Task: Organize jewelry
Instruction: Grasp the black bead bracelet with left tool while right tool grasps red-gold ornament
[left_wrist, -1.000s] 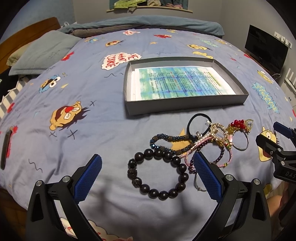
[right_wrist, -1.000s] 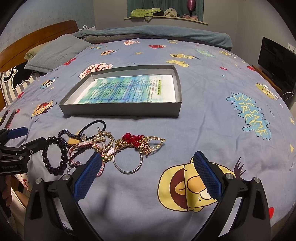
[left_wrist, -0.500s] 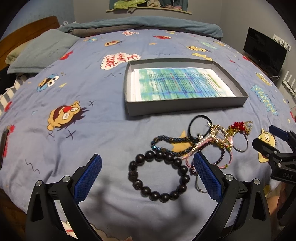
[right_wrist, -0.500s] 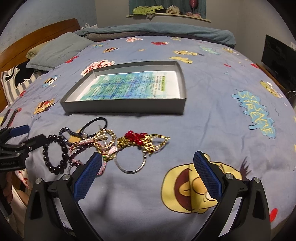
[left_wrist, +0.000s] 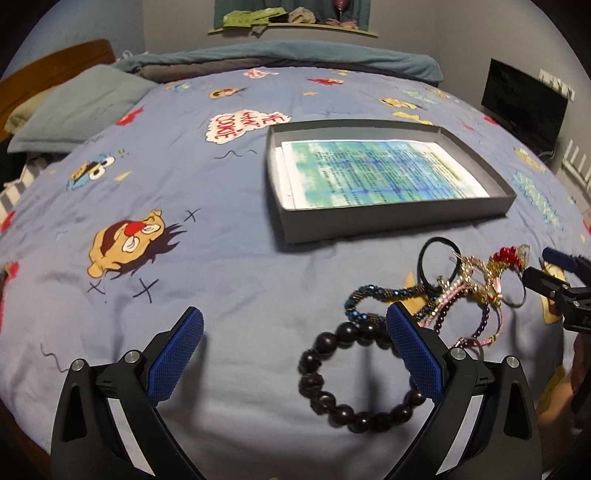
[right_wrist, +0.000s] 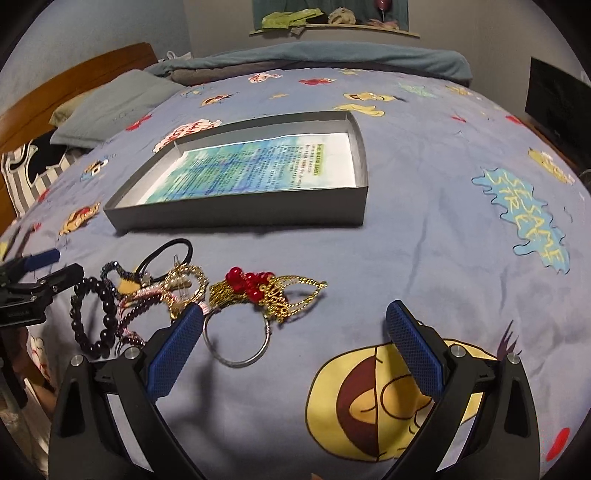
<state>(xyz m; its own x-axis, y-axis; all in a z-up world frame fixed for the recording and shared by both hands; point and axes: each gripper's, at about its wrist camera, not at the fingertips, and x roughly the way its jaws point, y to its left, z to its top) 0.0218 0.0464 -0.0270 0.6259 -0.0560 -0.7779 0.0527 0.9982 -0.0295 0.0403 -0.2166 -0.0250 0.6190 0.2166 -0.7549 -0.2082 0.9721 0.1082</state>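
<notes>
My left gripper (left_wrist: 295, 347) and right gripper (right_wrist: 295, 347) had matt black plastic frames and rough, cross-hatched blue pads (left_wrist: 413, 354). The bedspread (left_wrist: 229, 258) was soft, matt printed cloth. The box (left_wrist: 388, 221) looked like smooth grey card, lined with printed paper (left_wrist: 376, 173). The dark bead bracelet (left_wrist: 354, 373) shone glossy; the ring bangle (right_wrist: 236, 343) was polished metal with gold chain and glossy red beads (right_wrist: 247, 282). The headboard (right_wrist: 74, 85) was varnished wood.

Light: dim indoor room, soft and even from above.
Shadows: faint ones under the fingers (left_wrist: 413, 350) on the bedspread (left_wrist: 229, 266).
Distortion: strong fisheye bending, black corners.
Blur: slight smear on the dark bead bracelet (left_wrist: 332, 380); printed sheet (right_wrist: 255, 166) unreadable.
</notes>
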